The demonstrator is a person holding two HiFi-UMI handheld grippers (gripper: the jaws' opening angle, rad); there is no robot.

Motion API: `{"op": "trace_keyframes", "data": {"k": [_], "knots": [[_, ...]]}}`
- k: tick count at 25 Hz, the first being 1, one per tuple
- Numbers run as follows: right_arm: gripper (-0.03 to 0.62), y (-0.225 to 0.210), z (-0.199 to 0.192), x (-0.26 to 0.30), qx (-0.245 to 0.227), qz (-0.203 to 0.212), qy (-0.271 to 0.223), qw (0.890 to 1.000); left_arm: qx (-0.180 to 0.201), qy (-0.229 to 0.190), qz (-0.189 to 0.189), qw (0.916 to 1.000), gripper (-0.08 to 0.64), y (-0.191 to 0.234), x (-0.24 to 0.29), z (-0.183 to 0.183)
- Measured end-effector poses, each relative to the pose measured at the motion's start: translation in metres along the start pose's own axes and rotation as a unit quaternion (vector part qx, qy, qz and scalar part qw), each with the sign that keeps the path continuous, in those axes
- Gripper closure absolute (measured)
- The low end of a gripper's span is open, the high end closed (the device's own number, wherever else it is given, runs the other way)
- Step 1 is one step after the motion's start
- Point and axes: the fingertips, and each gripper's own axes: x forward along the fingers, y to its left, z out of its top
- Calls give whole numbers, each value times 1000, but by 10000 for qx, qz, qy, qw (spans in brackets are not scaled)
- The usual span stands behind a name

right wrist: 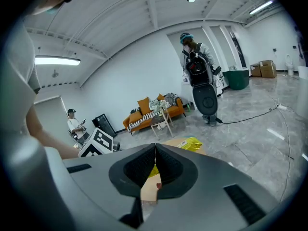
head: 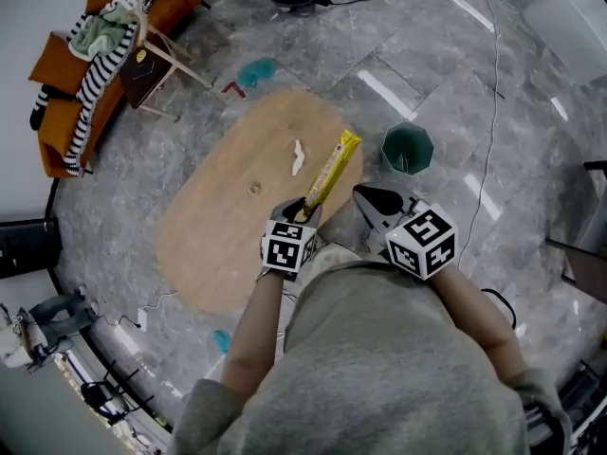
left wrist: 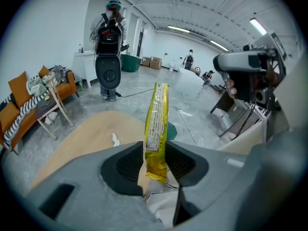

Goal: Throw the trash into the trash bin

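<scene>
Shiny gray floor [head: 531, 207] lies under a wooden table [head: 218, 235]. The yellow wrapper [head: 332, 171] is pinched in the left gripper [head: 302, 211], above the table. The right gripper [head: 372, 200] is closed and empty. I think this is the carrying step. Next, the wrapper must go over the green bin [head: 394, 154] and drop.

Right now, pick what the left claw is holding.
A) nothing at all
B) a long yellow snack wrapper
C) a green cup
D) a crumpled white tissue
B: in the left gripper view the left claw is clamped on the lower end of the yellow snack wrapper, which sticks up from between its pads.
</scene>
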Motion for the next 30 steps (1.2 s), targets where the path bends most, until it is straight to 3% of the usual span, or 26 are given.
{"op": "trace_keyframes", "data": {"k": [13, 30], "knots": [[583, -75, 6, -51, 140, -353, -205, 9991, 279, 38, -215, 9994, 410, -59, 50, 41], [583, -125, 3, -97, 130, -405, -257, 9988, 379, 86, -253, 9989, 410, -111, 88, 68]]}}
